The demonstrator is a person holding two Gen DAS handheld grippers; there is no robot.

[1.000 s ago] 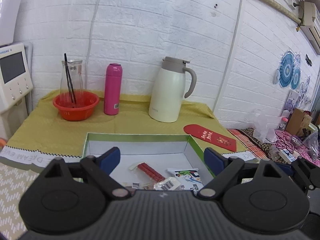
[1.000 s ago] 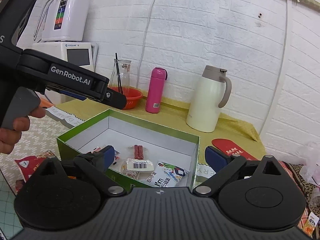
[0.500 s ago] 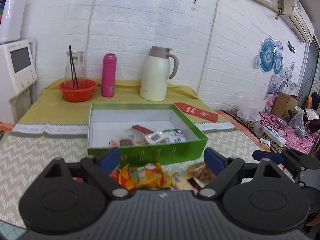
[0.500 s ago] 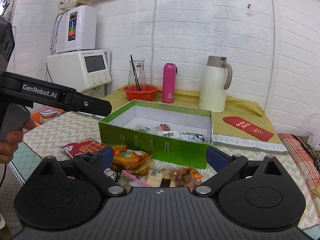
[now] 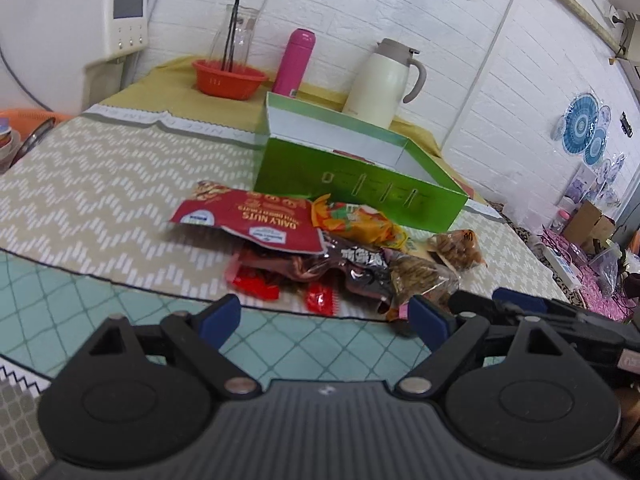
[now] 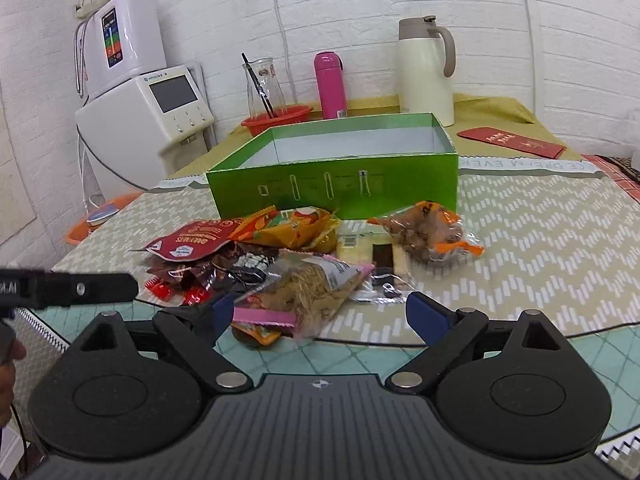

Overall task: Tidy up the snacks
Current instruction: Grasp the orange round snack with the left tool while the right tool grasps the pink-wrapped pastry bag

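Snack packets lie heaped on the patterned tablecloth (image 6: 540,232) just in front of the open green cardboard box (image 6: 336,180): a red foil nut pouch (image 5: 256,220), an orange-yellow crinkled bag (image 6: 296,232) and a clear bag of brown twists (image 6: 316,284). Left gripper (image 5: 324,316) and right gripper (image 6: 320,312) both hover low before the heap, fingers spread wide, holding nothing.

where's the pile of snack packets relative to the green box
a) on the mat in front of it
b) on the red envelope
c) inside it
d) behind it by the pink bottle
a: the snack packets lie heaped on the zigzag mat, just in front of the green box's near wall, on the grippers' side.
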